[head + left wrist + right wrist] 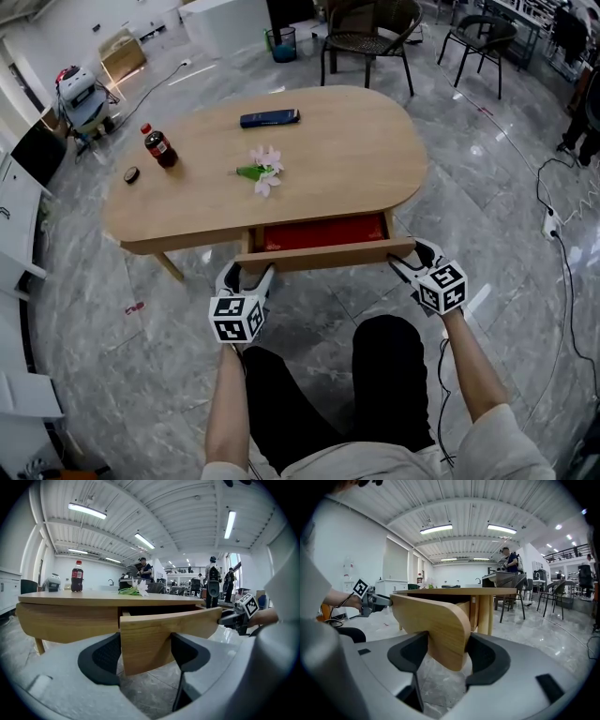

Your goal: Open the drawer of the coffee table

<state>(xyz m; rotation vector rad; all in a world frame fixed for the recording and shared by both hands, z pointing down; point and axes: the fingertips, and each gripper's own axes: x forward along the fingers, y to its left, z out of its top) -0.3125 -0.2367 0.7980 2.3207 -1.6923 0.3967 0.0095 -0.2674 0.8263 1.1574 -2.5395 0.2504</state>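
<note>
The oval wooden coffee table [361, 150] has its drawer pulled partly out toward me, and the red lining [323, 232] shows inside. My left gripper [246, 276] is shut on the left end of the drawer front [323, 255]. My right gripper [412, 259] is shut on the right end. In the left gripper view the wooden drawer front [164, 630] fills the gap of the left gripper [143, 656], touching both dark pads. In the right gripper view the rounded end of the drawer front [433, 620] sits the same way in the right gripper [445, 656].
On the tabletop stand a cola bottle [159, 146], a small dark cap [131, 174], a pink flower sprig [263, 171] and a flat blue box [269, 118]. Chairs [370, 37] stand behind the table. A cable and power strip [551, 223] lie on the floor at right. My knees are below the drawer.
</note>
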